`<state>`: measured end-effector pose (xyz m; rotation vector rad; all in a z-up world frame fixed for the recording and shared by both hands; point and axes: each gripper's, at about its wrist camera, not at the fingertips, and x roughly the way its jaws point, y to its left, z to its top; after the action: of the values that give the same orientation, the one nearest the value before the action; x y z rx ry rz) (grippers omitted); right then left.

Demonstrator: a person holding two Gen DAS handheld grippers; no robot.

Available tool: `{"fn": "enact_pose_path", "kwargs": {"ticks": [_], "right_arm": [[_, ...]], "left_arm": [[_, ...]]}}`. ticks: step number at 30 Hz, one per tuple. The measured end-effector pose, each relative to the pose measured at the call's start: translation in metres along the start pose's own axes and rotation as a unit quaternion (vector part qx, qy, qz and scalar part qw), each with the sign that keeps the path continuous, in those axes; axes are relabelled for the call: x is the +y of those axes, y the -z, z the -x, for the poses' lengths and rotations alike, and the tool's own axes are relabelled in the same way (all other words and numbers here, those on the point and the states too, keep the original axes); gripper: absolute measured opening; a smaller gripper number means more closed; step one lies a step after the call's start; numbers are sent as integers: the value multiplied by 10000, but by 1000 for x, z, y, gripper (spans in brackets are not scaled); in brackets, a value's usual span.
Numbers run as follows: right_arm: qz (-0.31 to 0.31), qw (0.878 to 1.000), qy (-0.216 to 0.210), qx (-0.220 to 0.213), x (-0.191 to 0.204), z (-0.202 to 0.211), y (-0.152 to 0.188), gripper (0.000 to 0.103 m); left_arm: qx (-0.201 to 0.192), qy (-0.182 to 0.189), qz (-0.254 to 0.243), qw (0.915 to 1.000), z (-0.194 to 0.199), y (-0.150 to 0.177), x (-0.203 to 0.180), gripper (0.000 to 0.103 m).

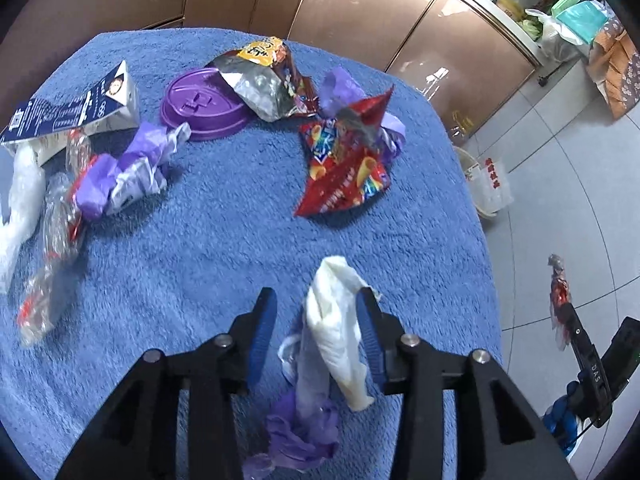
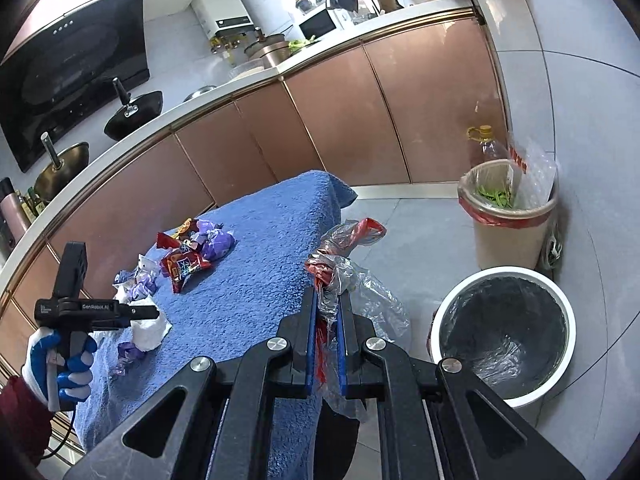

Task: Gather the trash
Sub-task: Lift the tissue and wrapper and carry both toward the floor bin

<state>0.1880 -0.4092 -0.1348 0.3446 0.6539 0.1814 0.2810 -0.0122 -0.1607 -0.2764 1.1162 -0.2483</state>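
Note:
My left gripper is open over the blue towel-covered table. A white crumpled tissue lies between its fingers, against the right finger, with a purple wrapper below it. My right gripper is shut on a clear plastic wrapper with red print, held off the table's right edge, left of a white bin with a black liner. On the table lie a red snack bag, a silver foil bag, a purple lid, a blue-white carton, and crumpled wrappers.
A beige bin with a red liner and greens stands behind the white bin, an oil bottle beside it. Brown kitchen cabinets run behind the table. Tiled floor lies right of the table. Woks sit on the counter.

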Motion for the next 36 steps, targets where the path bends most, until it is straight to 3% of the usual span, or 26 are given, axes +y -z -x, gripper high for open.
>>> {"fn": "enact_pose_path", "kwargs": {"ticks": [2,4,5,6,25,36], "right_arm": [[1,10000,-4,10,1,-1,0,9],[16,10000,-1,9,1,-1,0,9],[19,10000,5,5,1,-1,1,9],[14,10000,5,4,1,-1,1,9],[-174,9997,154,60,-16,-5,7,10],[-179,9997,126,111,-17,-10,9,10]], "left_arm": [[31,65,-24,10000,-1,-3,0,37],[46,139,-43,9999,-3,-4,-3,26],[66,158,-77,9998,-4,-4,-5,15],[59,158,-119,9998,-4,-6,-8,15],[17,-42,-401,9992,-16,-31,-36,17],[-149,-198,-413,9988,1,-33,-34,21]]}}
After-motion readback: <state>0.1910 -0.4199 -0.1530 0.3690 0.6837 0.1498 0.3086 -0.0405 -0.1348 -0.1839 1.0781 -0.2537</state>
